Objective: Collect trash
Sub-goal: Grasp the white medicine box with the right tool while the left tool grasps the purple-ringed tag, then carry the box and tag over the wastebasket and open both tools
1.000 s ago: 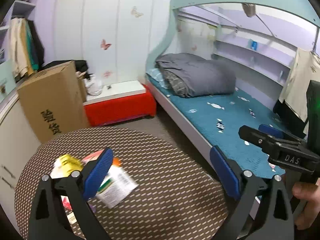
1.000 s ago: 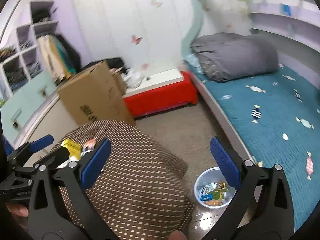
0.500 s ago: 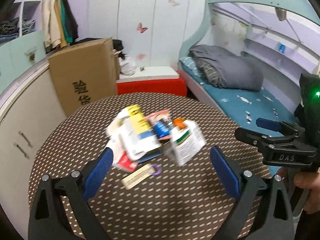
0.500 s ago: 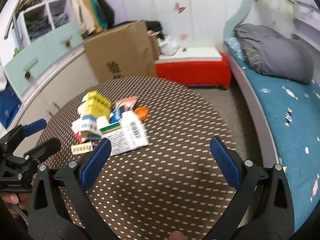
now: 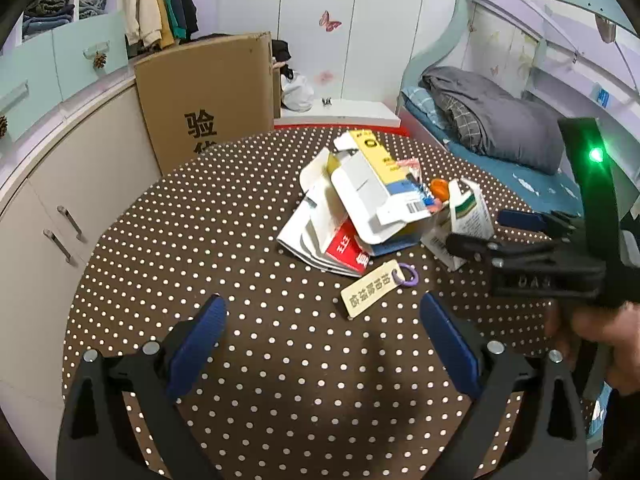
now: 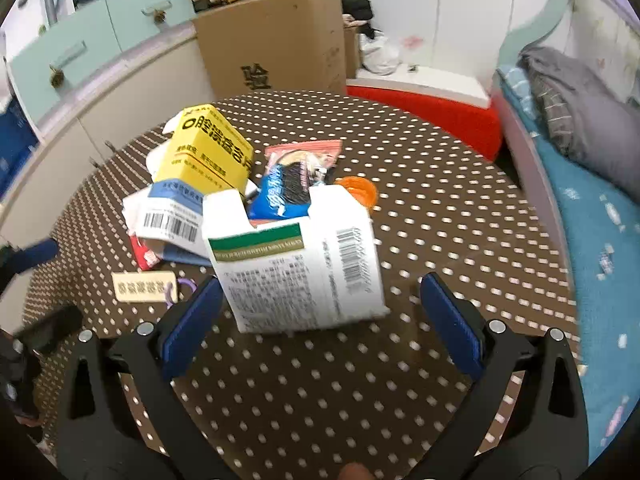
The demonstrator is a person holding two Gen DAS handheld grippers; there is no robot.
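A heap of trash lies on a round brown dotted table (image 5: 240, 240): a yellow box (image 6: 208, 148), a white box with a green stripe (image 6: 304, 272), a blue wrapper (image 6: 280, 196), an orange cap (image 6: 360, 190), flattened white and red cartons (image 5: 332, 236) and a wooden tag with a purple ring (image 5: 372, 288). My left gripper (image 5: 320, 336) is open and empty, a short way in front of the tag. My right gripper (image 6: 316, 320) is open, its jaws either side of the white box's near end; it also shows in the left wrist view (image 5: 492, 232).
A large cardboard box (image 5: 212, 96) stands behind the table beside pale cabinets (image 5: 60, 184). A red bench (image 6: 432, 108) with a white top sits at the back. A bed (image 6: 600, 220) with a grey duvet runs along the right.
Both grippers have swung from the bed and floor toward the table and come in close over the trash heap. Both stayed open.
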